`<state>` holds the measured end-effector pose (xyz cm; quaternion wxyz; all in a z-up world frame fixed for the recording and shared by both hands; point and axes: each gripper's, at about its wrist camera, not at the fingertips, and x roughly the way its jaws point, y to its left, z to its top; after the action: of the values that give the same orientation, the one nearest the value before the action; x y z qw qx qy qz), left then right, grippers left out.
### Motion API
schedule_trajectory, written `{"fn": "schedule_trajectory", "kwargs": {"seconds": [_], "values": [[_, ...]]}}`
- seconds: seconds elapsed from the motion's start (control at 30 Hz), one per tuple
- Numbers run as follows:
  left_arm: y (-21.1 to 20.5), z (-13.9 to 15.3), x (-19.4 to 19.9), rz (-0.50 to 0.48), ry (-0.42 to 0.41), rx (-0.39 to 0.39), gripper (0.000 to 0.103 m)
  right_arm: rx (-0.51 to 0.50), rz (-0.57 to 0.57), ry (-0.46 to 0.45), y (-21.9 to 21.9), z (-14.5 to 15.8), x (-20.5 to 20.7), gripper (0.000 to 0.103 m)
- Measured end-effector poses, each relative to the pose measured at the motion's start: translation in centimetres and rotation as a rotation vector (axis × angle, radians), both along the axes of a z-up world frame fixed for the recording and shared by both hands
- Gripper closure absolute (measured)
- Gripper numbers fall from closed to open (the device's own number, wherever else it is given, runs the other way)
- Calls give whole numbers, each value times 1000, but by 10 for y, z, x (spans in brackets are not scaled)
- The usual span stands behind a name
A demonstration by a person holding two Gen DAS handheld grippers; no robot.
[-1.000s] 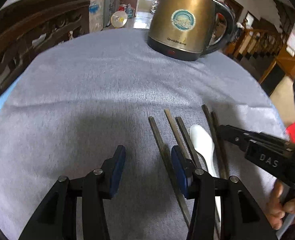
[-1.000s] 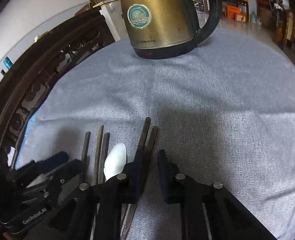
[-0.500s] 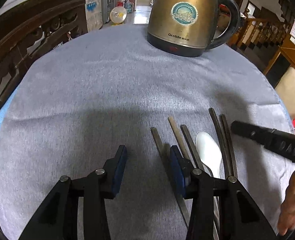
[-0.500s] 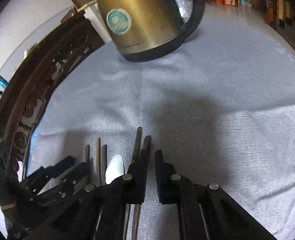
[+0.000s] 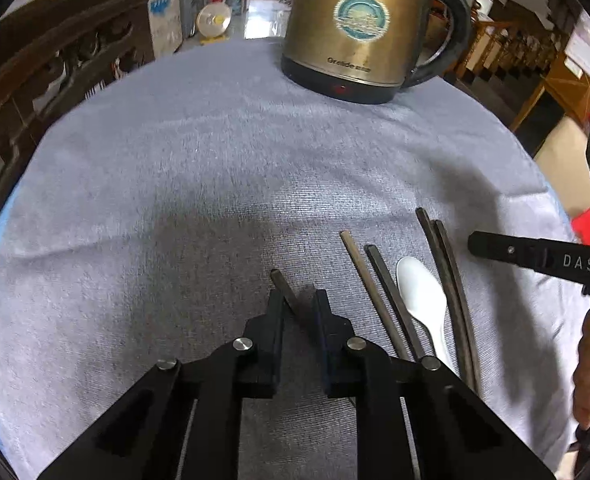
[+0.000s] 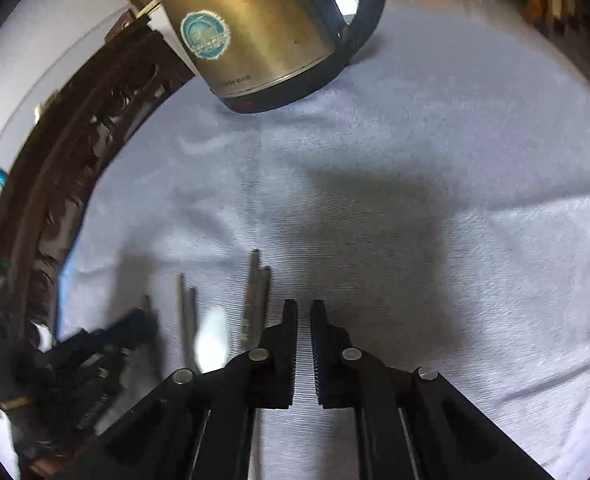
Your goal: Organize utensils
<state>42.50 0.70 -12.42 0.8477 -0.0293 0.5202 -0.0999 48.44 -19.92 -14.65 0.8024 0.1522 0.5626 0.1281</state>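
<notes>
Several dark chopsticks and a white spoon lie on the grey cloth. My left gripper is shut on a single dark chopstick at the left of the row. To its right lie a chopstick pair, the spoon, and a curved pair. My right gripper is shut and empty, just right of the curved pair; the spoon shows blurred. The right gripper also shows in the left wrist view.
A brass electric kettle with a black handle stands at the far side of the round table; it also shows in the right wrist view. A carved dark wooden chair back stands at the left.
My left gripper has closed on the leftmost chopstick. My right gripper has let go of the curved pair, moved off to the right and closed further.
</notes>
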Motion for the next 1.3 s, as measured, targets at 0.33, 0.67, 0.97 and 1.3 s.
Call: {"fn": "schedule_trajectory", "kwargs": {"seconds": [0.33,0.67,0.97,1.3], "values": [[-12,-3,-1,8,-36,11,91,-146,59,-78,37,-4,-1,89],[-23,-1,-2,-48,-13,-4,93,-194,1,-17,0,0,4,92],[-38,-3,2,-61,-23,53,94,-332,28,-39,31,-3,9,92],[-14,40,-33,4,-152,-39,98,-138,-33,-192,-26,34,-39,96]]}}
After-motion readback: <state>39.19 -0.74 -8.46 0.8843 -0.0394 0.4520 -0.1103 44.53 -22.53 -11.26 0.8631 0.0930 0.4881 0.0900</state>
